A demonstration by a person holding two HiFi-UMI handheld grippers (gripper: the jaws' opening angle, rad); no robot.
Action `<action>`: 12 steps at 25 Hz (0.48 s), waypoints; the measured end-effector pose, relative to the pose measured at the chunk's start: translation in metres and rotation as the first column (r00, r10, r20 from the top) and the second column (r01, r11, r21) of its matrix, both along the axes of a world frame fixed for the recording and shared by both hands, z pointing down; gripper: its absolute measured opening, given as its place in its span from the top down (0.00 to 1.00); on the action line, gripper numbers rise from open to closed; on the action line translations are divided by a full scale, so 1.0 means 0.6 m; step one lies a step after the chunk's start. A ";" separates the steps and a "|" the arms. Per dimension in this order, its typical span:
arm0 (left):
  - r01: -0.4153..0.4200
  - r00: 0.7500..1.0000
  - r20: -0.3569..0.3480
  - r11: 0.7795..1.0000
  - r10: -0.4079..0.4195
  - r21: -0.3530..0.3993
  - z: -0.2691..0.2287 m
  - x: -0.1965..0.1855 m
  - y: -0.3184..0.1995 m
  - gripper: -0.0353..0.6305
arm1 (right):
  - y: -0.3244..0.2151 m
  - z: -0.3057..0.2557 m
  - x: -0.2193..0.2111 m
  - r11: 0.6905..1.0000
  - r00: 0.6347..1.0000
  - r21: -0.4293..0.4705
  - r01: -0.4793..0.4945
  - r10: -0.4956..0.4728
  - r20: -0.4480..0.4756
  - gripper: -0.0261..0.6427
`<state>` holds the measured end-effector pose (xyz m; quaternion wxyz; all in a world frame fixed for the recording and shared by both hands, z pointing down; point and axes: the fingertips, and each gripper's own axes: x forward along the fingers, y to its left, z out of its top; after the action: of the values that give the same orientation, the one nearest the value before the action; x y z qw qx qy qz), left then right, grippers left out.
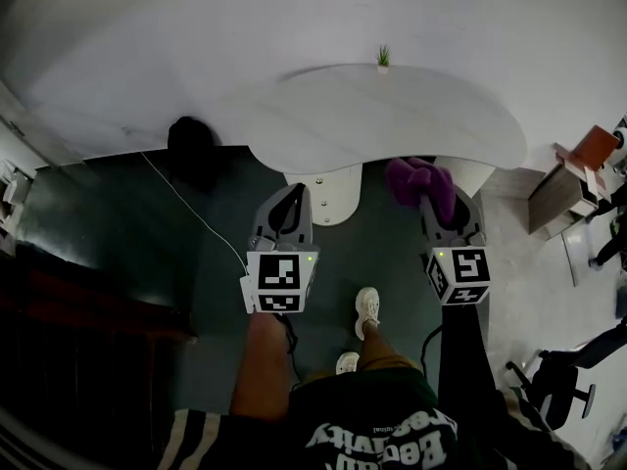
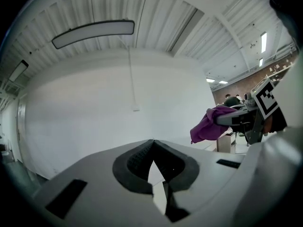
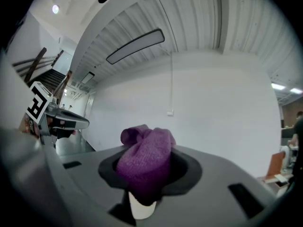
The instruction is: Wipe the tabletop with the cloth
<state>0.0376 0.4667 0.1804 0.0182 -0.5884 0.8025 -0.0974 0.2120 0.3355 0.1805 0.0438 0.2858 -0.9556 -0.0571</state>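
Observation:
A purple cloth [image 1: 421,184] is bunched in my right gripper [image 1: 439,204], which is shut on it; in the right gripper view the cloth [image 3: 144,162] fills the gap between the jaws. My left gripper [image 1: 291,199] is held beside it with its jaws shut and nothing in them; its tips [image 2: 152,148] meet. Both grippers hover short of the near edge of a white curved tabletop [image 1: 392,116]. From the left gripper view the cloth [image 2: 210,124] hangs off the right gripper at the right.
A small potted plant [image 1: 383,59] stands at the table's far edge. The table's white pedestal [image 1: 328,192] lies below its near edge. A black object [image 1: 191,145] and a white cable [image 1: 191,209] lie on the dark floor at left. Office chairs [image 1: 558,385] stand right.

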 end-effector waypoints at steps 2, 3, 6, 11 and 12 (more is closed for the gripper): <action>0.009 1.000 0.002 1.000 -0.009 -0.008 0.002 -0.020 -0.033 0.95 | -0.036 0.000 -0.024 1.000 1.000 -0.004 0.015 -0.015 0.009 0.77; 0.014 1.000 0.006 1.000 -0.014 -0.013 0.004 -0.030 -0.051 0.95 | -0.055 0.000 -0.037 1.000 1.000 -0.005 0.023 -0.023 0.013 0.77; 0.033 0.999 0.010 0.999 -0.033 -0.014 0.001 -0.069 -0.111 0.95 | -0.122 0.002 -0.079 0.999 0.999 -0.011 0.045 -0.045 0.018 0.77; 0.066 0.998 0.013 0.997 -0.065 -0.028 -0.004 -0.135 -0.209 0.95 | -0.233 0.002 -0.154 0.996 0.996 -0.031 0.086 -0.085 0.030 0.77; 0.066 0.998 0.013 0.997 -0.066 -0.028 -0.005 -0.145 -0.226 0.95 | -0.254 0.002 -0.167 0.995 0.995 -0.035 0.092 -0.090 0.035 0.77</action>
<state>-0.0494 0.3310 0.1775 0.0115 -0.5611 0.8200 -0.1127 0.1117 0.1833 0.1818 0.0305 0.2420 -0.9691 -0.0366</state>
